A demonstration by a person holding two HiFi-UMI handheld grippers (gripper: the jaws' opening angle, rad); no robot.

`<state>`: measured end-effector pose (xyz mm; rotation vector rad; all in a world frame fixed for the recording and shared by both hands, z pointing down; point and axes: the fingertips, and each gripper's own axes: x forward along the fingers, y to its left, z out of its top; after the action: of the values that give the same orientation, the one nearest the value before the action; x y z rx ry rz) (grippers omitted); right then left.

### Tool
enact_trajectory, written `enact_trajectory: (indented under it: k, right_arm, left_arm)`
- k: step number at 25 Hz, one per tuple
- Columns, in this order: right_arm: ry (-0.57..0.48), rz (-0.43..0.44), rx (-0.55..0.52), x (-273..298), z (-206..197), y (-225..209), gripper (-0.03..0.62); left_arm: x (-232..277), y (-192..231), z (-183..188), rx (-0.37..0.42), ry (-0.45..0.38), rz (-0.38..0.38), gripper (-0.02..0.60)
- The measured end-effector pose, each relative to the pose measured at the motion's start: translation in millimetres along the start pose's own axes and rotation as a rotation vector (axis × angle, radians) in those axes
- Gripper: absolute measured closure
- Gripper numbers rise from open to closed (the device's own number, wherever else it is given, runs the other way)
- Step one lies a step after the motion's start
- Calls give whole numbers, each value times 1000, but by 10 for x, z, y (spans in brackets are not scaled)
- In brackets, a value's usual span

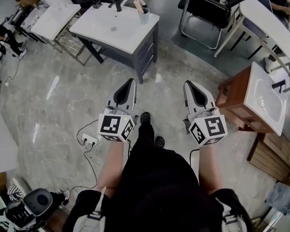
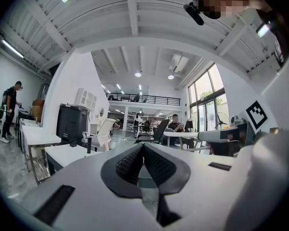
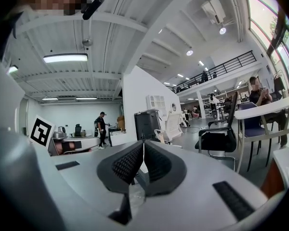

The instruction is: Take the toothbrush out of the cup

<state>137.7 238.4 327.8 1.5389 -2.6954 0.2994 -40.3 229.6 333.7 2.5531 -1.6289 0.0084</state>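
In the head view a pale cup [image 1: 143, 15] stands at the far right corner of a white washbasin top [image 1: 111, 28], far ahead of me. A toothbrush [image 1: 137, 5] leans out of the cup. My left gripper [image 1: 131, 81] and right gripper [image 1: 187, 83] are held side by side over the floor, well short of the basin. Both point forward with nothing between their jaws. The left gripper view shows its own gripper [image 2: 142, 146] with dark pads meeting at the tip. In the right gripper view that gripper [image 3: 143, 142] is likewise shut.
A dark cabinet carries the washbasin top. A wooden cabinet with a white basin [image 1: 261, 100] stands at my right, and a black office chair [image 1: 210, 8] is behind it. A power strip [image 1: 89, 139] with cables lies on the floor at my left. White tables [image 1: 53, 18] are at the far left.
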Motion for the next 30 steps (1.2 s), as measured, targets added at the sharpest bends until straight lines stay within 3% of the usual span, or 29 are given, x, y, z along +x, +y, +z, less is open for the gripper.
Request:
enact_trajectory:
  k: [16,24,30]
  right_arm:
    - [-36,-69,-1,1276,335,-230,563]
    - [-18,-89,39,1776,215,-132,563]
    - [11,-84,38,1966,146,-112,563]
  left_arm:
    - [1078,962,235,-9,-18,-83,561]
    - [1403,1167,150,-48,-12,-173,566]
    - [1543,1334,89,-67,6,-174,566]
